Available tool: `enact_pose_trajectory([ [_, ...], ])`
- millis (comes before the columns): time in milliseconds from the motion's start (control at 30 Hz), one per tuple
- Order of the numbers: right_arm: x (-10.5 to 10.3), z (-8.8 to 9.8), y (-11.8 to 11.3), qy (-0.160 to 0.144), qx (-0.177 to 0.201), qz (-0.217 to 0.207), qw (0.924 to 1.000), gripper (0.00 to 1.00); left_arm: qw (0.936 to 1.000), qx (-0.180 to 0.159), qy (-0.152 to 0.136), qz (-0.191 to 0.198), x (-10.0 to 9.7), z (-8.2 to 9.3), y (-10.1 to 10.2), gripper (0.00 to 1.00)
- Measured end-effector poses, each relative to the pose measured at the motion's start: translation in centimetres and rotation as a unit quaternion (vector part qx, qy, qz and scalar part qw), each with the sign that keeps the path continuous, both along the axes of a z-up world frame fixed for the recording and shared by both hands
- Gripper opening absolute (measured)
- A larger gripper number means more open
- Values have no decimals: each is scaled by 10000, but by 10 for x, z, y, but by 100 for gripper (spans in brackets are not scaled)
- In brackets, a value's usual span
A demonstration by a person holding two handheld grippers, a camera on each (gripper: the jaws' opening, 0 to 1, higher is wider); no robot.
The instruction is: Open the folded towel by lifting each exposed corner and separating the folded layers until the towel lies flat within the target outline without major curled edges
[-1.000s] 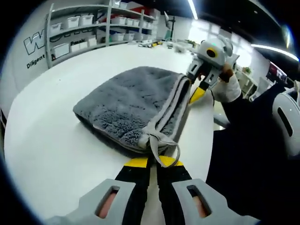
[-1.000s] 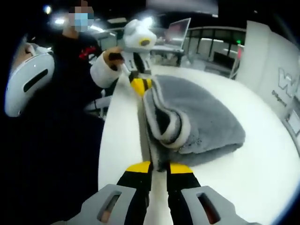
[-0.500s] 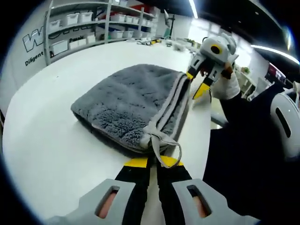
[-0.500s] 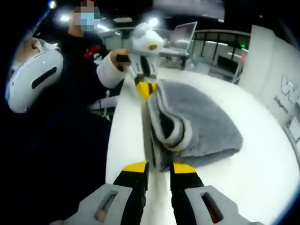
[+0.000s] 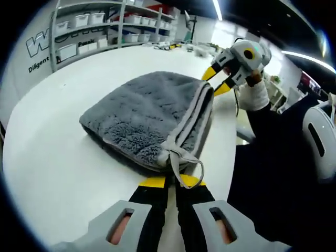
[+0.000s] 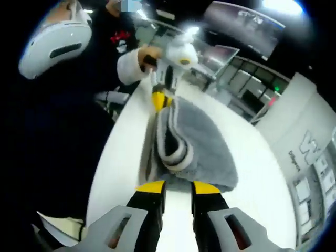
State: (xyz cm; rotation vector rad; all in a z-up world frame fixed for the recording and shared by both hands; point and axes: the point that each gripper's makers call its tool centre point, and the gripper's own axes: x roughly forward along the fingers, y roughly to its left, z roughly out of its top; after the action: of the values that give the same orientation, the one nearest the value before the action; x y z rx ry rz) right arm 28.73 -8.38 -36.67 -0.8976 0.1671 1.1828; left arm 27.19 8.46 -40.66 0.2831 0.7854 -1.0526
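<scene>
Folded grey plush towel (image 5: 147, 113) lies on the white round surface (image 5: 47, 173). Left hand-held gripper (image 5: 171, 181) pinches its near corner. Right hand-held gripper (image 5: 216, 81) hovers spread apart, holding nothing, beside the far corner.

Ceiling strip lights (image 5: 216, 9) glare at the frame's top. The right gripper view is blurred and dim at left. Straight lines bend near both frames' edges.

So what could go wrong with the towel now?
1. The right gripper is open and off its corner, so the towel is held at one end and may drag or bunch if pulled.
2. The left gripper looks shut on the bunched trim at its corner, maybe more than one layer, so lifting might not split the fold.
3. The towel lies near the table edge by the person, so a loose corner could slide off.
</scene>
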Motion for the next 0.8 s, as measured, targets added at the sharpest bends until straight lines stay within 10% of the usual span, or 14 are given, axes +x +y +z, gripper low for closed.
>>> enact_pose_trajectory([
  [133,20,15,6,-1024,124,81,9946,54,10000,0,33,5,-2,-2,-1,5],
  [300,34,12,3,-1784,-423,26,9830,62,10000,-18,1,13,-2,0,-1,5],
  [800,24,-1,32,-2214,-585,745,9706,43,9998,-102,178,32,-4,-4,-4,5],
])
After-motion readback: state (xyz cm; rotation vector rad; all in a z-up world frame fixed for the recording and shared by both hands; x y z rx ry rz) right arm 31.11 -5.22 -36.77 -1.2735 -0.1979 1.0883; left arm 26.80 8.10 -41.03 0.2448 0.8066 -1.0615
